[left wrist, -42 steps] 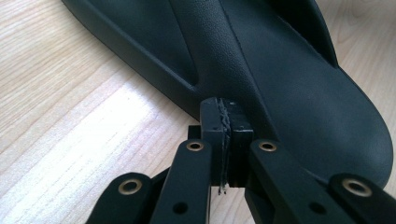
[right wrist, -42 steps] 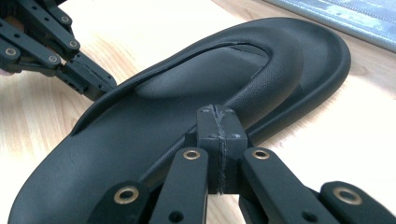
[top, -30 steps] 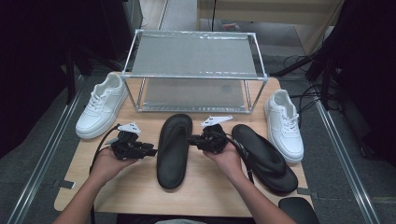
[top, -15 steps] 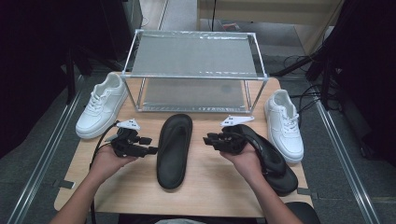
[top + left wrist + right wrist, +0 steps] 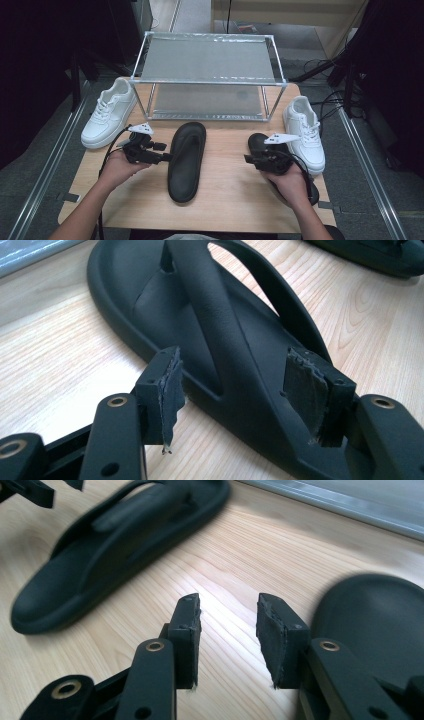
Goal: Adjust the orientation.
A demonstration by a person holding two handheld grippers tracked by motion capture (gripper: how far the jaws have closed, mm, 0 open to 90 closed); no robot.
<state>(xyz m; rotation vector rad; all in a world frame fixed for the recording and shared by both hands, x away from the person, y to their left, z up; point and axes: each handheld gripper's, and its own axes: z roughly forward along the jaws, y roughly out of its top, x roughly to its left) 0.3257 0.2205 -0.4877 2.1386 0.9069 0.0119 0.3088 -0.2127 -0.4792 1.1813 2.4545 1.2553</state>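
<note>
At the far left of the light wooden table [image 5: 235, 200], a white lace-up sneaker [image 5: 106, 120] lies beside the clear two-tier shelf with a metal frame [image 5: 210, 80]. Next comes the left gripper [image 5: 162, 157], held in the person's left hand [image 5: 116, 169] and pointing toward the black rubber thong sandal [image 5: 187, 161] that lies lengthwise at the table's middle, its toe end just before the shelf. In the left gripper view, the jaws straddle the sandal's near edge and strap; they have just been opening and stand wide, the pads [image 5: 169, 392] clear of the rubber. Further right, the right gripper [image 5: 248, 159] hangs over bare wood between the two sandals; its jaws have just been opening too, with nothing between them. A second black rubber sandal [image 5: 260, 143] lies under the right hand [image 5: 291, 181]. A second white lace-up sneaker [image 5: 305, 131] stands at the right edge.
</note>
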